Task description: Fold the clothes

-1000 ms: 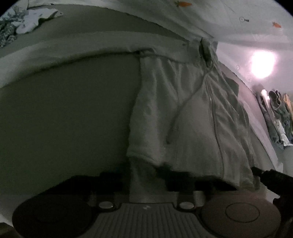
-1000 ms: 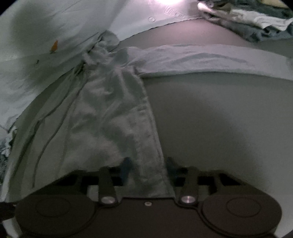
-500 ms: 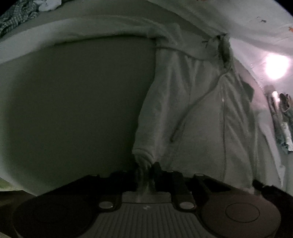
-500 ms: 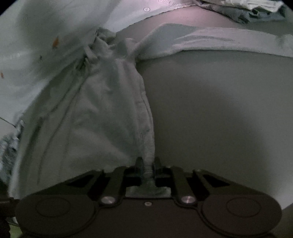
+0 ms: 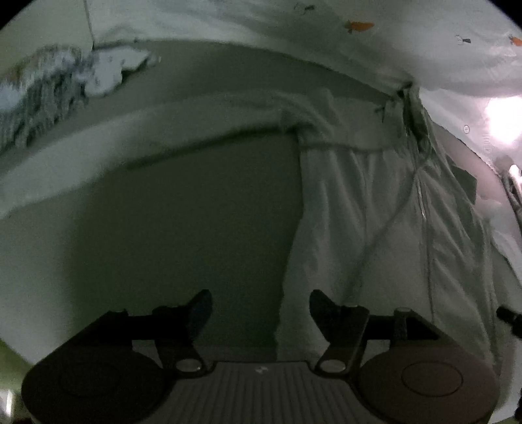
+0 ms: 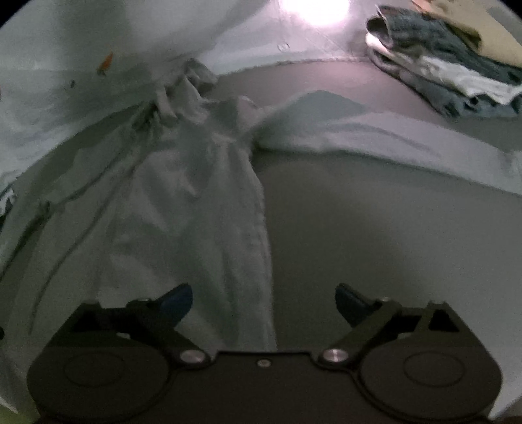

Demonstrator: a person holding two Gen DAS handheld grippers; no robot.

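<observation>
A pale grey zip hoodie (image 5: 385,221) lies flat on the dark grey surface, sleeves spread sideways, zipper and drawcord running down its front. In the left wrist view its left edge runs down between the fingers of my left gripper (image 5: 261,310), which is open and holds nothing. In the right wrist view the same hoodie (image 6: 195,208) lies left of centre, its right edge falling between the fingers of my right gripper (image 6: 264,303), also open with nothing in it. One sleeve (image 6: 407,143) stretches off to the right.
A stack of folded clothes (image 6: 450,65) sits at the far right. A crumpled patterned heap (image 5: 49,88) lies far left. A white sheet with small orange prints (image 5: 359,26) borders the far side. A bright light glare (image 5: 502,117) shows on the right.
Both grippers, shut on the hoodie's bottom edge half a second ago, have let go and opened. The hem now lies flat between the fingers.
</observation>
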